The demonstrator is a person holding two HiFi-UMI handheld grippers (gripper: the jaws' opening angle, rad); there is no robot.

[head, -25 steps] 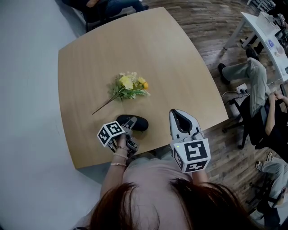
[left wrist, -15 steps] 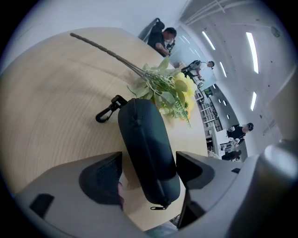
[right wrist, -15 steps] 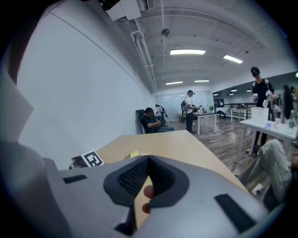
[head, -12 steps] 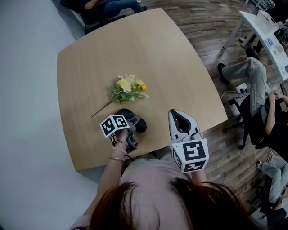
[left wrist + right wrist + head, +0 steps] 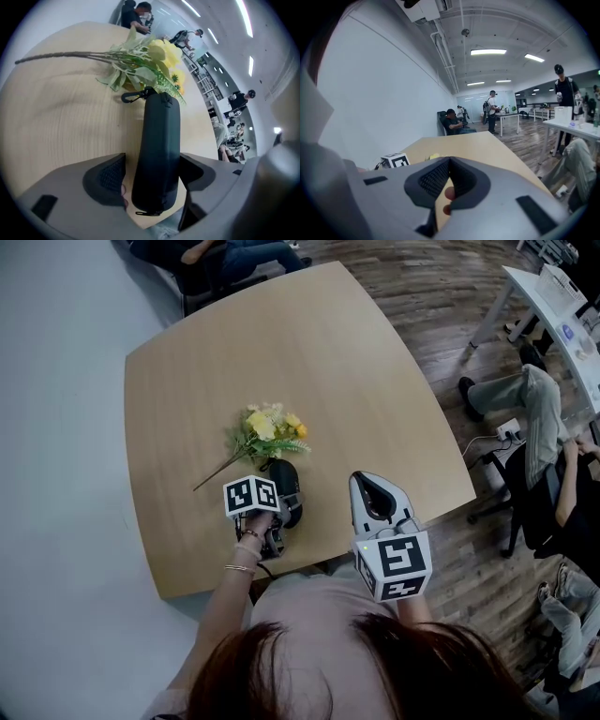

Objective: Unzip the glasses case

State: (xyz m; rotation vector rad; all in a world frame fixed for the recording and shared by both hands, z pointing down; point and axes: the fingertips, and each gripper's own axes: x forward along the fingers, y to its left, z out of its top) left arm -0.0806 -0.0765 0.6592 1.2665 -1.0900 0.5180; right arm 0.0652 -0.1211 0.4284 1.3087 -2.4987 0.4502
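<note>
The black glasses case (image 5: 284, 486) lies on the wooden table (image 5: 328, 362), pointing away from me toward the yellow artificial flowers (image 5: 267, 430). My left gripper (image 5: 279, 512) is shut on the case's near end. In the left gripper view the case (image 5: 157, 140) runs lengthwise between the jaws of the left gripper (image 5: 152, 171). A clip (image 5: 133, 95) at its far end touches the flowers (image 5: 154, 56), and a small zipper pull (image 5: 147, 213) shows at the near end. My right gripper (image 5: 368, 481) hangs over the table's near edge, shut and empty, also seen as right gripper (image 5: 450, 164).
The table's front edge (image 5: 309, 563) runs just under both grippers. Seated people and chairs (image 5: 534, 427) are at the right beside a white desk (image 5: 553, 306). Another person sits beyond the far edge (image 5: 225, 254).
The left gripper has moved right and swung the case from lying crosswise to pointing away toward the flowers. The right gripper has stayed put.
</note>
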